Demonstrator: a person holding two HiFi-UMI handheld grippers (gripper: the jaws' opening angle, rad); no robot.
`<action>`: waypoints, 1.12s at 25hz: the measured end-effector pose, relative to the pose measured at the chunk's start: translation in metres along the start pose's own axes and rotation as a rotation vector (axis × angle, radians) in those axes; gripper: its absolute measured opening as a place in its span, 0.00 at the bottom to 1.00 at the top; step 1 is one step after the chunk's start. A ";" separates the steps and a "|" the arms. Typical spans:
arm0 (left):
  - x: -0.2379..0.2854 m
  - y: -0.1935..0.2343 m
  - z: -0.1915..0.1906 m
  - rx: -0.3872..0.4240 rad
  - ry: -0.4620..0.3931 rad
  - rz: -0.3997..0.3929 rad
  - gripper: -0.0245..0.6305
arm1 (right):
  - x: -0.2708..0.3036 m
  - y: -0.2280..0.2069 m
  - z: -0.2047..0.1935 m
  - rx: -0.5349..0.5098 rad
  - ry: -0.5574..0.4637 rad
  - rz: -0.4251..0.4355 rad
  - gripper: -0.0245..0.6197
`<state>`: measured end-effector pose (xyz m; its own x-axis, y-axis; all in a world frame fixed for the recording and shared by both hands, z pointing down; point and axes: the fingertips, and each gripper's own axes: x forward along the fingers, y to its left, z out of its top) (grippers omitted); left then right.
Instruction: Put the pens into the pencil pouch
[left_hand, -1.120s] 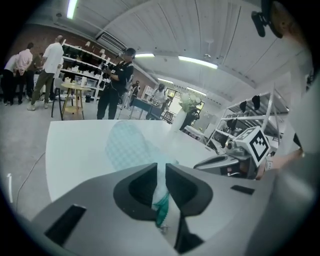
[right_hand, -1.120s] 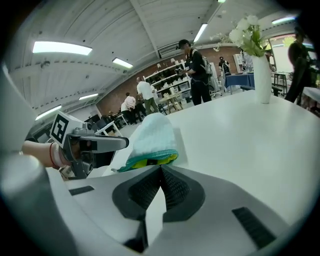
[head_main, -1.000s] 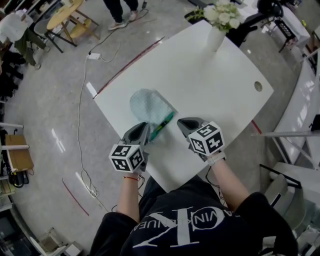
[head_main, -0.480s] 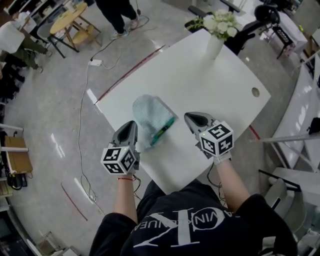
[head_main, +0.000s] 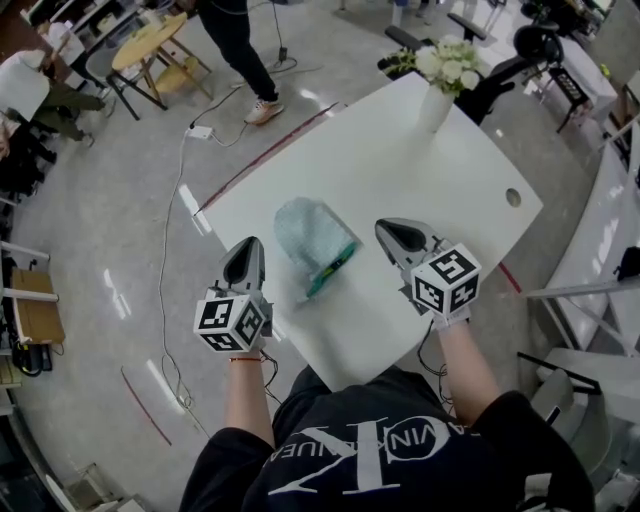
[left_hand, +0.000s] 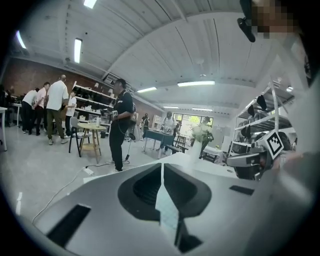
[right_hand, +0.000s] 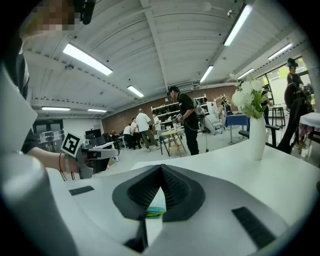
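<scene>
Left claw, jaws just closing on nothing, and right claw, shut and empty, flank the pencil pouch; pens protrude between them, so pin the fabric and nudge inward.

Head camera looks steeply down on the white table; the 2 gripper cameras skim low across it, sharing the flower vase at its far end.

**Pens mostly hidden**

The pouch covers most of the pens; only green ends show at its mouth, their number unclear. In the right gripper view the right gripper hides all but a sliver of them.
</scene>
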<state>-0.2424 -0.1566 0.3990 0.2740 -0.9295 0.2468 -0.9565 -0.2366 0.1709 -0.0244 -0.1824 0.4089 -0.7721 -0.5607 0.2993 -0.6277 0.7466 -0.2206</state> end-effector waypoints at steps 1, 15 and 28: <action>-0.001 0.001 0.005 0.003 -0.012 0.002 0.07 | 0.000 0.001 0.004 -0.007 -0.011 0.000 0.05; -0.025 0.014 0.062 0.053 -0.156 0.049 0.06 | -0.014 -0.002 0.059 -0.102 -0.140 -0.018 0.05; -0.036 0.004 0.091 0.121 -0.222 0.039 0.06 | -0.024 0.000 0.077 -0.148 -0.208 -0.028 0.05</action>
<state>-0.2649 -0.1494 0.3036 0.2204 -0.9749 0.0328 -0.9746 -0.2188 0.0467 -0.0134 -0.1968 0.3302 -0.7684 -0.6318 0.1022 -0.6391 0.7657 -0.0720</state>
